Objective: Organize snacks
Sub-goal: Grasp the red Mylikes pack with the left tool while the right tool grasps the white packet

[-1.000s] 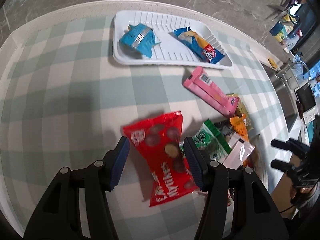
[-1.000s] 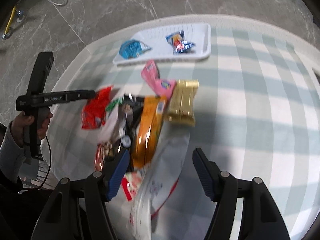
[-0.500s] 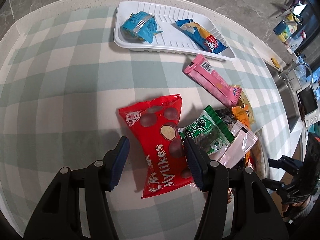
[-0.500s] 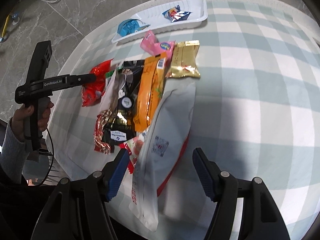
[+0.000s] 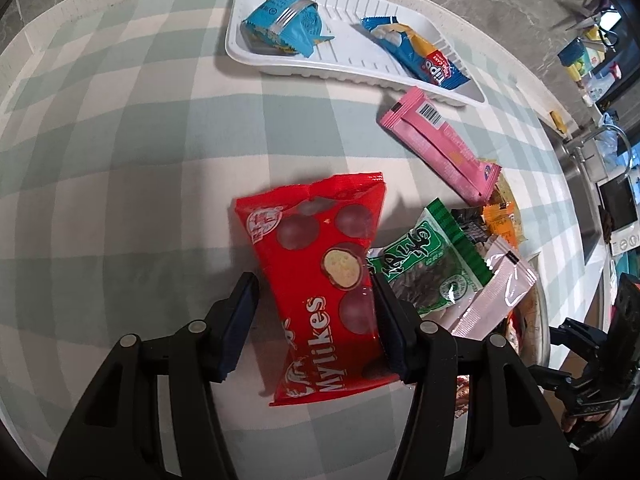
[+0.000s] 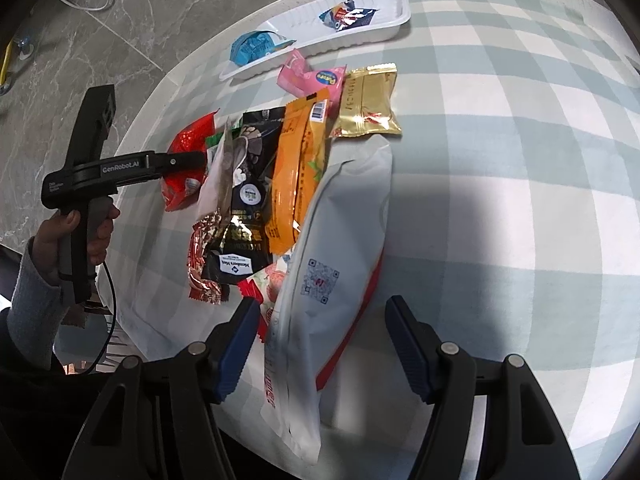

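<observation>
A red Mylikes bag (image 5: 320,280) lies flat on the checked tablecloth between the fingers of my left gripper (image 5: 312,284). That gripper is open, with a gap at the left pad. From the right wrist view, the same bag (image 6: 186,140) sits under the left gripper (image 6: 196,159). My right gripper (image 6: 320,304) hangs open over a large white bag (image 6: 340,240), clear of it on both sides. At the far side, a white tray (image 5: 360,76) holds two blue packs (image 5: 284,24) (image 5: 416,52).
A pile of snacks lies right of the red bag: a pink pack (image 5: 440,148), a green pack (image 5: 432,256), an orange pack (image 6: 298,168), a black pack (image 6: 244,200) and a gold pack (image 6: 370,100). A hand (image 6: 76,232) holds the left gripper near the table's edge.
The left gripper has sunk toward the red bag, which now fills more of its view. The right gripper has come down and forward, so the white bag now lies between its fingers.
</observation>
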`<state>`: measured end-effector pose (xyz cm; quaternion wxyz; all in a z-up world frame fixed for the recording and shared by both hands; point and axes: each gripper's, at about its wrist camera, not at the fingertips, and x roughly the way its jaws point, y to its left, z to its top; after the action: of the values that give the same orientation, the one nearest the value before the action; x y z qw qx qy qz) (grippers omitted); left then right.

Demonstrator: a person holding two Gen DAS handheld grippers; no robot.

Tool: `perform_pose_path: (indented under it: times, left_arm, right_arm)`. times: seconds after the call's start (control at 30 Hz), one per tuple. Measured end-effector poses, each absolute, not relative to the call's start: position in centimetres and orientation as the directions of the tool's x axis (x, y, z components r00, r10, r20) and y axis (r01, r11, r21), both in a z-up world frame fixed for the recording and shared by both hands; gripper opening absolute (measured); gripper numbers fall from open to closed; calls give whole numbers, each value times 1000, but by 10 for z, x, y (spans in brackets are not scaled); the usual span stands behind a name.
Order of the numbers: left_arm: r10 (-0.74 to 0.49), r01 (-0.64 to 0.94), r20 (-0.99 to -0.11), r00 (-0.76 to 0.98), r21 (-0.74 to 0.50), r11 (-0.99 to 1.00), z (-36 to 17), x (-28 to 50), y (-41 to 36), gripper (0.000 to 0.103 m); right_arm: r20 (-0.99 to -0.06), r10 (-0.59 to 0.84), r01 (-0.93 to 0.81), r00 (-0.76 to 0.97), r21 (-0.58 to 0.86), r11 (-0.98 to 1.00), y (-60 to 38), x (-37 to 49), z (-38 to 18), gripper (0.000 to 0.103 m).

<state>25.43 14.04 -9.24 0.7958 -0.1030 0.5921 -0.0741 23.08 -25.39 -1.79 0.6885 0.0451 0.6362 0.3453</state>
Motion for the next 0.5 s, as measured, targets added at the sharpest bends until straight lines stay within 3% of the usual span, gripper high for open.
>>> perform_pose_path:
  times: [0.3,0.5]
  left_arm:
    - [-268,31,-918,291,-271,962,-95,255,135,71]
    - [-289,43,-907,305,-290,956,-96,253,137,72]
  right_arm:
    - [-825,562,-385,-54,536,751,-256,235,-20,53]
    - [-803,593,-355,-57,572,740,-263,238,-22,49]
